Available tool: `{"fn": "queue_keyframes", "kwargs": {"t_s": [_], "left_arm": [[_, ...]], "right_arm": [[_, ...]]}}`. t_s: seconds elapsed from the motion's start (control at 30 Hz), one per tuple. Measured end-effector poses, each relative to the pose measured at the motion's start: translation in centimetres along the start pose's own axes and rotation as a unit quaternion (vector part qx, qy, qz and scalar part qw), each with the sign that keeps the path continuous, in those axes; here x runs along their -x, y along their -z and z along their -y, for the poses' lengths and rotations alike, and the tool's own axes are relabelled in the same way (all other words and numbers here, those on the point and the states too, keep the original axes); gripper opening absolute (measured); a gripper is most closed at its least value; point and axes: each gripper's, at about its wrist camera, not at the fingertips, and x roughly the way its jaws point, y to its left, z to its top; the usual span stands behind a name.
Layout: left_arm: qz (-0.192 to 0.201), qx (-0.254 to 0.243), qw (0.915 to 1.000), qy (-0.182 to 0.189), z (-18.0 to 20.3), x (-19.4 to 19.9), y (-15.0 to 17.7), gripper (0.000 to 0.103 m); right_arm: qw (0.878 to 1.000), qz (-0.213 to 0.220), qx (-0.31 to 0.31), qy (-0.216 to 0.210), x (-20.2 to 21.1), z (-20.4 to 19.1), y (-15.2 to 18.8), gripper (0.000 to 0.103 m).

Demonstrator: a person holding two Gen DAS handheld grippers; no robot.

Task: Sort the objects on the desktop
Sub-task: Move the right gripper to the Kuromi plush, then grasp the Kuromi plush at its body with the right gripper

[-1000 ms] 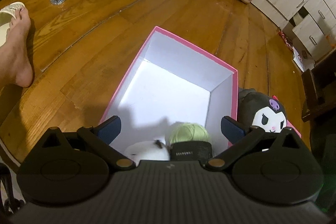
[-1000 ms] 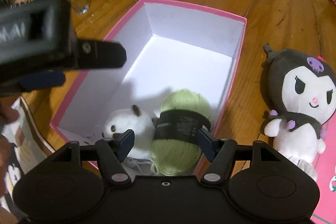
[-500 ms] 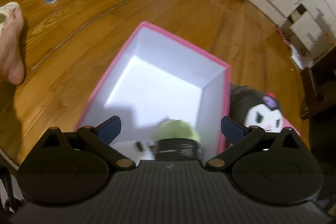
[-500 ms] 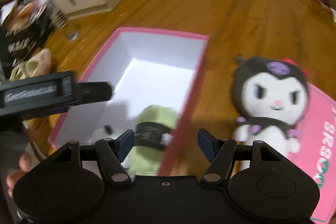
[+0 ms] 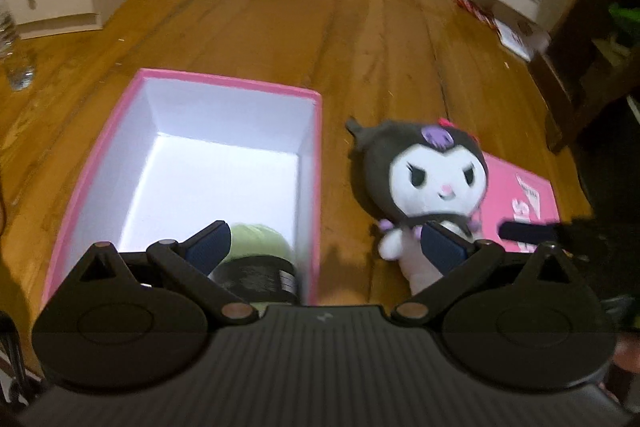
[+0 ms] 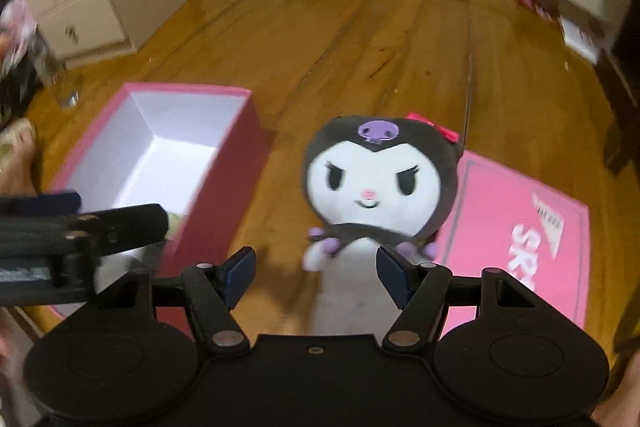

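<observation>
Both grippers' jaws wide, empty.

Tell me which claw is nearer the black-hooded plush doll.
Right. The right claw is open, centred just in front of the plush doll, fingers either side of its body. The left claw is open, straddling the pink box wall, the doll off to its right.

Box [image 5: 224, 83] on floor [image 5: 280, 11], yarn [image 5: 256, 247] in its near end; plush [image 6: 376, 187] right of box, lid [image 6: 520, 227] right of plush.
</observation>
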Motion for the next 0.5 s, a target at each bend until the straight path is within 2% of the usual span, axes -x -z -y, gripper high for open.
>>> {"fn": "queue_keyframes", "kwargs": {"t_s": [0.13, 0.23, 0.37, 0.5], "left_arm": [[-0.010, -0.016, 0.9998, 0.006, 1.4, -1.4, 0.4, 0.103], [-0.007, -0.018, 0.9997, 0.018, 2.0, -2.2, 0.5, 0.103], [0.007, -0.022, 0.9997, 0.008, 2.4, -2.5, 0.4, 0.103], [0.025, -0.011, 0.9996, -0.008, 2.2, -2.4, 0.3, 0.103]], "right_arm": [[1.000, 0.005, 0.003, 0.009, -1.1, 2.0, 0.7, 0.072], [1.000, 0.017, -0.011, -0.003, -1.5, 3.0, 0.8, 0.072], [1.000, 0.025, -0.017, 0.007, -2.5, 3.6, 1.1, 0.072], [0.999, 0.026, -0.036, -0.012, -3.7, 3.9, 1.0, 0.077]]}}
